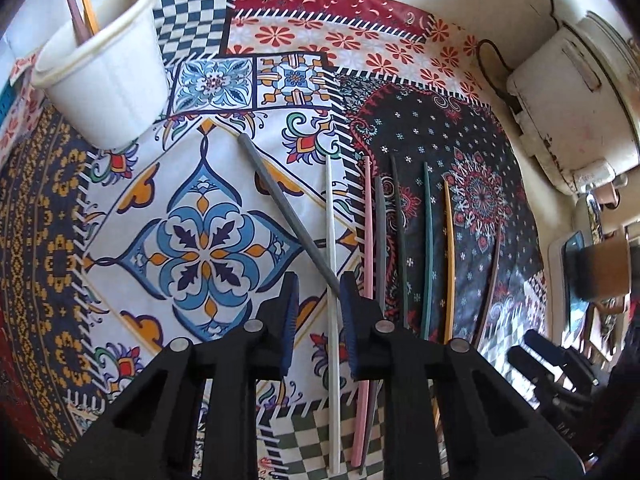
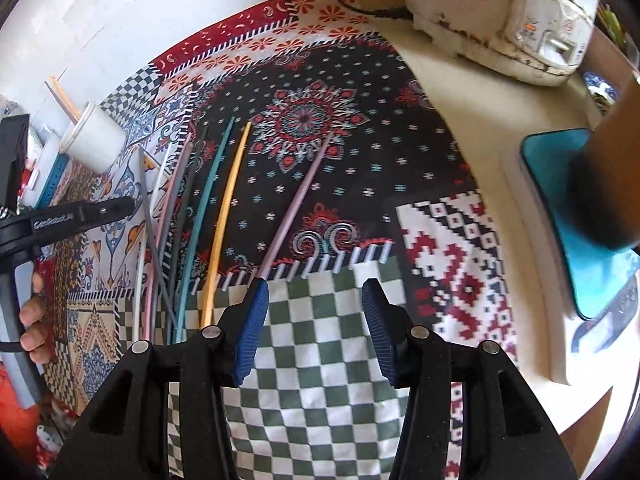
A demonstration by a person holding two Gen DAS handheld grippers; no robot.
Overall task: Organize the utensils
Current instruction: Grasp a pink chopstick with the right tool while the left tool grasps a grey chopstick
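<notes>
Several coloured chopsticks lie on a patterned cloth. In the left wrist view my left gripper (image 1: pixel 318 312) is open above a white chopstick (image 1: pixel 331 248), with a grey chopstick (image 1: pixel 280 204) crossing diagonally toward its right finger. Pink (image 1: pixel 366 240), dark, green (image 1: pixel 427 248) and yellow (image 1: pixel 449 256) chopsticks lie to the right. A white cup (image 1: pixel 104 80) holding two sticks stands at the far left. In the right wrist view my right gripper (image 2: pixel 314 320) is open and empty; a mauve chopstick (image 2: pixel 292 204) ends by its left finger. The left gripper (image 2: pixel 80 216) shows at the left edge.
A white rice cooker (image 2: pixel 500 12) with a black cord stands at the back right. A teal phone (image 2: pixel 568 216) lies on a white pad at the right. The cloth (image 2: pixel 320 360) covers the table; a blue perforated item (image 2: pixel 52 176) lies beside the cup (image 2: pixel 96 140).
</notes>
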